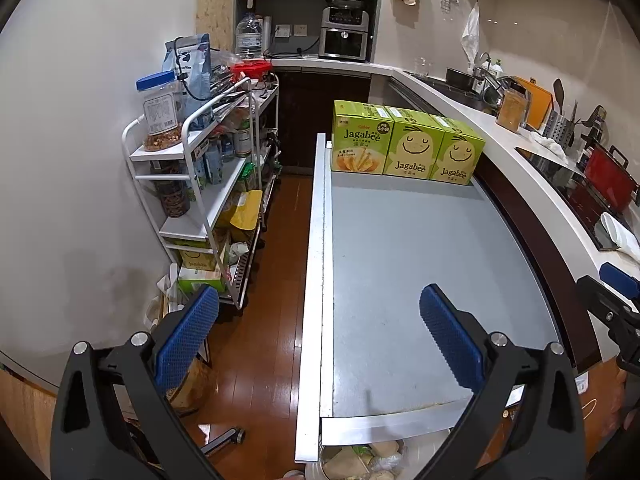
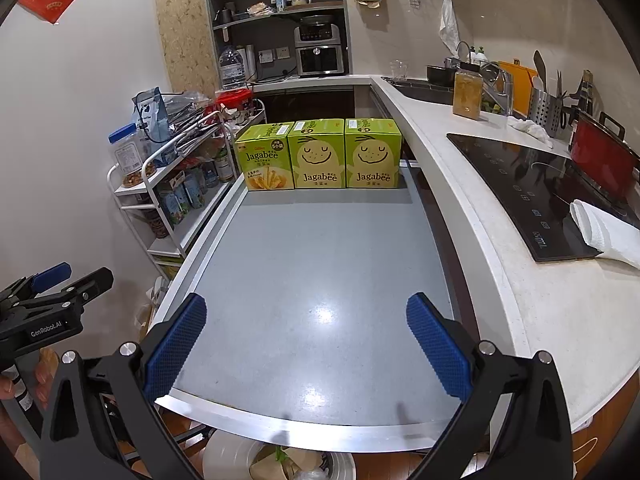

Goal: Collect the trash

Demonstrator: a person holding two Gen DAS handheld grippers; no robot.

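A grey table [image 1: 400, 260] [image 2: 312, 260] lies ahead with three green Jagabee boxes [image 1: 404, 148] [image 2: 320, 156] in a row along its far edge. Below the near edge stands a white trash bin [image 1: 360, 460] [image 2: 232, 460] holding crumpled paper and wrappers. My left gripper [image 1: 320, 336] is open over the table's left rail, nothing between its blue pads. My right gripper [image 2: 306, 340] is open above the table's near part, also holding nothing. The left gripper [image 2: 60, 284] shows at the left of the right wrist view; the right gripper [image 1: 612, 296] shows at the right edge of the left wrist view.
A white wire cart [image 1: 200, 184] [image 2: 168, 184] packed with jars and packets stands left of the table on the wooden floor [image 1: 264, 320]. A white counter [image 2: 500, 280] curves along the right with an induction hob [image 2: 532, 192], folded towel [image 2: 604, 232], utensil holder and sink.
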